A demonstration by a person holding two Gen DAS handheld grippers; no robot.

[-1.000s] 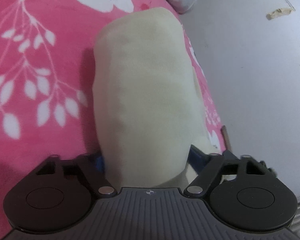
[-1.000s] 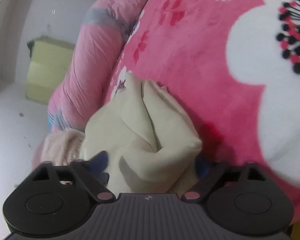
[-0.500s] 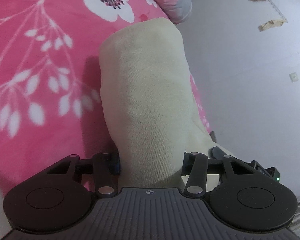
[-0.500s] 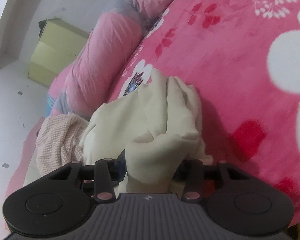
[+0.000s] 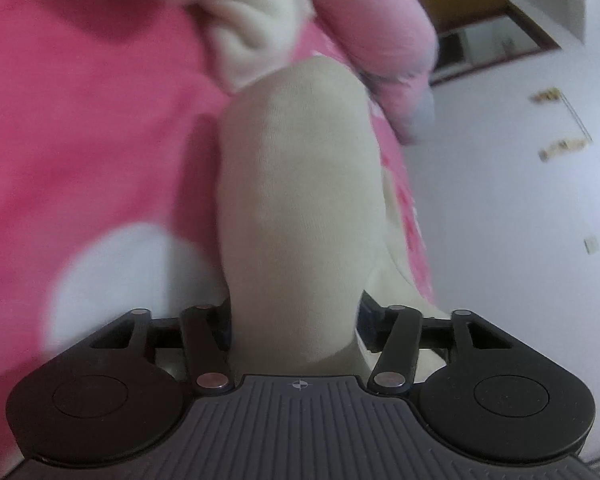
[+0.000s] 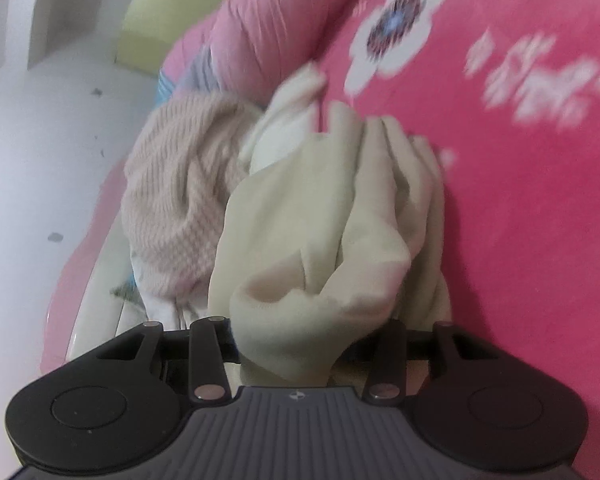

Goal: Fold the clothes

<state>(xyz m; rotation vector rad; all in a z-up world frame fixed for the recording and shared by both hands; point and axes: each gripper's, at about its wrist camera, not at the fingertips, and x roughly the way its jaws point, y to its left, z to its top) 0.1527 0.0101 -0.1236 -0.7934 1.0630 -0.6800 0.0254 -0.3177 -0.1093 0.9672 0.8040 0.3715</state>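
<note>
A cream garment (image 5: pixel 300 200), rolled into a thick fold, lies on the pink floral blanket (image 5: pixel 80 140) and runs away from my left gripper (image 5: pixel 296 312). Its near end fills the gap between the jaws, which press on it while opening slightly. In the right wrist view the bunched other end of the cream garment (image 6: pixel 320 220) sits between the jaws of my right gripper (image 6: pixel 312 332). These jaws also grip the cloth while easing open. A pale pink knit garment (image 6: pixel 180 200) lies crumpled just left of it.
A rolled pink quilt (image 5: pixel 372 32) lies along the bed's far edge, also in the right wrist view as the quilt (image 6: pixel 260 28). The pale floor (image 5: pixel 520 240) lies right of the bed. A yellow-green box (image 6: pixel 152 36) stands on the floor beyond the quilt.
Both grippers closed onto the cream garment and swept it across the bed. The rolled quilt and the pink knit garment are now much nearer, and both views are blurred.
</note>
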